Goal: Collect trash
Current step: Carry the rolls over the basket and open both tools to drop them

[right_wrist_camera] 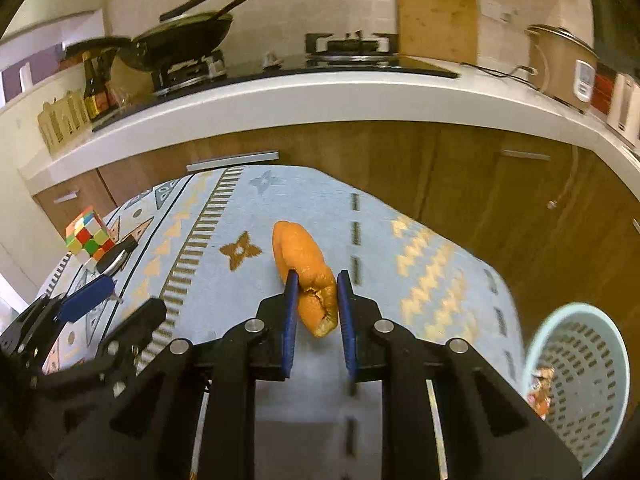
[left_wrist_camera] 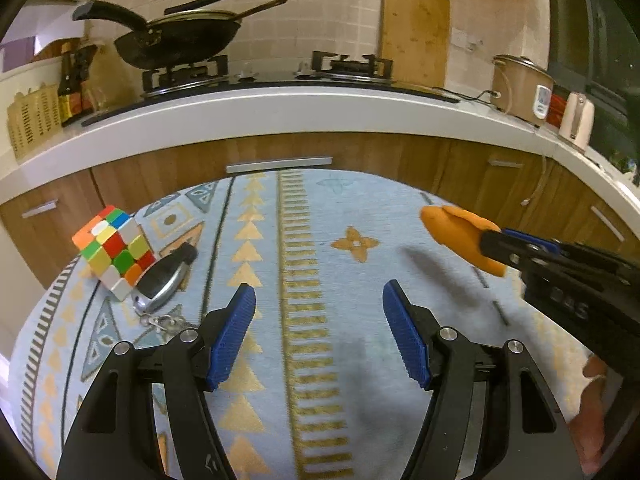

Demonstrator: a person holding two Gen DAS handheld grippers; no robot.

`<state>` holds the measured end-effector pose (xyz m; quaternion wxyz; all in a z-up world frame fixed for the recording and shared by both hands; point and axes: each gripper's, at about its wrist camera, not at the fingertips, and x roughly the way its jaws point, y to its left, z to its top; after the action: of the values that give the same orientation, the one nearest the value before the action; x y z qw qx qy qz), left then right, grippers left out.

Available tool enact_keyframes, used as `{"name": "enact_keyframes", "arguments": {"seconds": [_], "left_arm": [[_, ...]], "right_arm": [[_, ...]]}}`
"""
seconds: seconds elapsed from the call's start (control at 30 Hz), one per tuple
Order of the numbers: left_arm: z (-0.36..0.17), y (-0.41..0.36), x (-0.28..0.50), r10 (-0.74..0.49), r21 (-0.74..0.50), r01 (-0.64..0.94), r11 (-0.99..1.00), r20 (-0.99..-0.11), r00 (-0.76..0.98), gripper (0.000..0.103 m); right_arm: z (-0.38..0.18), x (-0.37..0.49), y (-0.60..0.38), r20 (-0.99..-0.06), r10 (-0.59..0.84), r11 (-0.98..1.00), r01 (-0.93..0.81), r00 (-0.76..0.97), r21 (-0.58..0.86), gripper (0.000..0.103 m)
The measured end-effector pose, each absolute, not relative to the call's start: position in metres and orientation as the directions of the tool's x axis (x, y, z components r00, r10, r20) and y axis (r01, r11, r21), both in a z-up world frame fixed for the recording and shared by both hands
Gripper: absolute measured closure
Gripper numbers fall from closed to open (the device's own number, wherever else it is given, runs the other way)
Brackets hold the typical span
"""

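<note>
You are gripping the peel (right_wrist_camera: 305, 276) in the right claw (right_wrist_camera: 318, 280); its jaws are closing on the near half of the orange peel, and the far half is sticking out beyond the pads. In the left wrist view the peel (left_wrist_camera: 460, 236) is casting a shadow on the cloth, so it is probably riding clear of the desk (right_wrist_camera: 440, 272) rather than lying on it. The left claw (left_wrist_camera: 320, 304) is hanging released, jaws wide apart, holding nothing, over the near middle of the desk.

Step in hand, as judged: you are carrying one piece of trash to the bin. The basket (right_wrist_camera: 576, 384) is sitting below the desk at the near right, with some scraps already inside. The next move is calling for a swing to the right, past the desk's right edge, then a release over the basket mouth.

The path to the right is looking open; nothing is lying on that side of the cloth. The cabinet fronts are standing just beyond the far edge, so you are keeping away from them. The cube (left_wrist_camera: 114, 250) and the key fob (left_wrist_camera: 166, 276), touching each other, are sitting at the far left, well apart from the route.
</note>
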<state>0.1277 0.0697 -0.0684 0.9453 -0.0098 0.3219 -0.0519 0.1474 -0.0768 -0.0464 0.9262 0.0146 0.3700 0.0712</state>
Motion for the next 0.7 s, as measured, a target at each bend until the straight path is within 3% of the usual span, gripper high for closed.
{"name": "enact_keyframes", "arguments": {"seconds": [0.4,0.7], "left_arm": [[-0.041,0.005,0.092,-0.235,-0.07,0.239,0.968,-0.576,0.783,0.039],[-0.038,-0.042,0.075,-0.309,-0.079,0.326,0.942,-0.58,0.754,0.039]], "right_arm": [[-0.004,0.071,-0.181,-0.612,0.0,0.995,0.063,0.791,0.081,0.087],[-0.004,0.032,-0.273,-0.62,-0.133,0.961,0.253,0.773,0.109,0.088]]}}
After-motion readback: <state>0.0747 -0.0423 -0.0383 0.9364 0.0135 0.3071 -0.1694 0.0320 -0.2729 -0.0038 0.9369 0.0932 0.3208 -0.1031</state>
